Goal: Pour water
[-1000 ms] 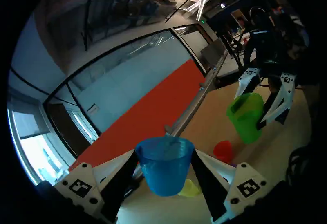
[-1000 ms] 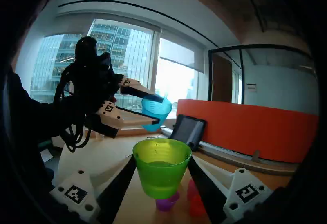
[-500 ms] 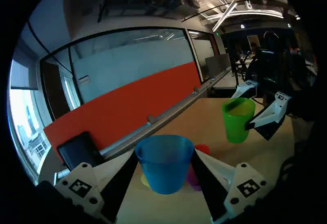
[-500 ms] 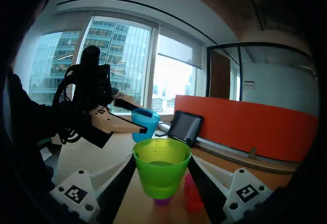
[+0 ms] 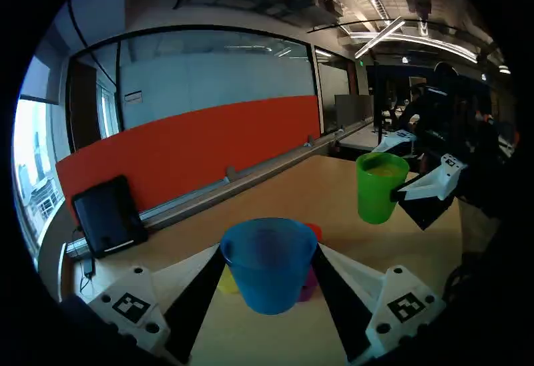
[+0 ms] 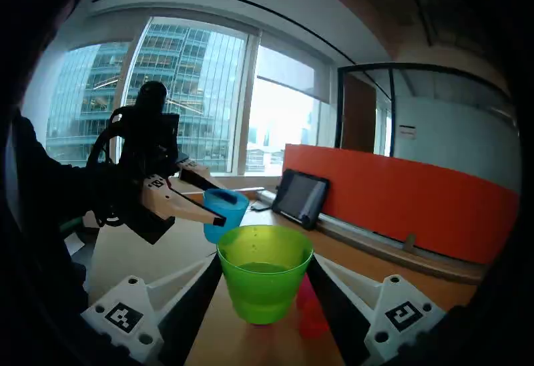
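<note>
My left gripper (image 5: 269, 258) is shut on a blue plastic cup (image 5: 269, 269), held upright low over the wooden table (image 5: 314, 192). In the left gripper view the green cup (image 5: 379, 187) hangs to the right, pinched by my right gripper (image 5: 395, 173). In the right gripper view that green cup (image 6: 265, 278) sits between my right gripper's (image 6: 265, 266) fingers with water in its bottom. The blue cup (image 6: 223, 214) stands just behind and left of it, gripped by the left gripper (image 6: 217, 203).
Small red (image 5: 313, 231), yellow (image 5: 228, 280) and purple (image 5: 308, 286) cups stand on the table below the blue cup. A dark tablet (image 6: 302, 198) leans against the rail by the orange partition (image 6: 414, 209). A person's dark sleeve (image 6: 53, 199) holds the left gripper.
The blue cup went from tilted above the green cup back to upright and dropped lower, to the green cup's left. The green cup stayed held and level.
</note>
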{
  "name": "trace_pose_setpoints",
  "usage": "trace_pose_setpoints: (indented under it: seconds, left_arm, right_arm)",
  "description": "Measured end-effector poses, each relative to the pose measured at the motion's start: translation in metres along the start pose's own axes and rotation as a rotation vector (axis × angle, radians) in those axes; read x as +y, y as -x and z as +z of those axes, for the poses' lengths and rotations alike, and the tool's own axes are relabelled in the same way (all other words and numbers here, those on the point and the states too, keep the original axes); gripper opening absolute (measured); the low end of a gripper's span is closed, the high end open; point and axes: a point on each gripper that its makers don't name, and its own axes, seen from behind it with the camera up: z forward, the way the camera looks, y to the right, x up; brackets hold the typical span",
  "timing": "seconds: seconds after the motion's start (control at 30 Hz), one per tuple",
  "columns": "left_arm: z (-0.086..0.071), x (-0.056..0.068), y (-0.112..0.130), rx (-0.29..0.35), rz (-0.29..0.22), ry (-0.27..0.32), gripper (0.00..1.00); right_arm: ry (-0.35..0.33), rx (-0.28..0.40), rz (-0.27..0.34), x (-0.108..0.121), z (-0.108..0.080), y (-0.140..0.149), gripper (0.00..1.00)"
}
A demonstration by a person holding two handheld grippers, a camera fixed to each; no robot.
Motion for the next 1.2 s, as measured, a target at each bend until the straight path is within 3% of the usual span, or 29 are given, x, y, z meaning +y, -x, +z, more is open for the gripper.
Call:
trace_pose_setpoints:
  seconds: [0.67, 1.2]
  left_arm:
    - [0.004, 0.036, 0.076, -0.155, -0.035, 0.091, 0.88]
    - [0.005, 0.060, 0.120, -0.256, -0.036, 0.166, 0.88]
  right_arm:
    - [-0.053, -0.224, -0.023, 0.003, -0.007, 0.068, 0.90]
    - [-0.117, -0.370, -0.029, -0.005, -0.002, 0.120, 0.90]
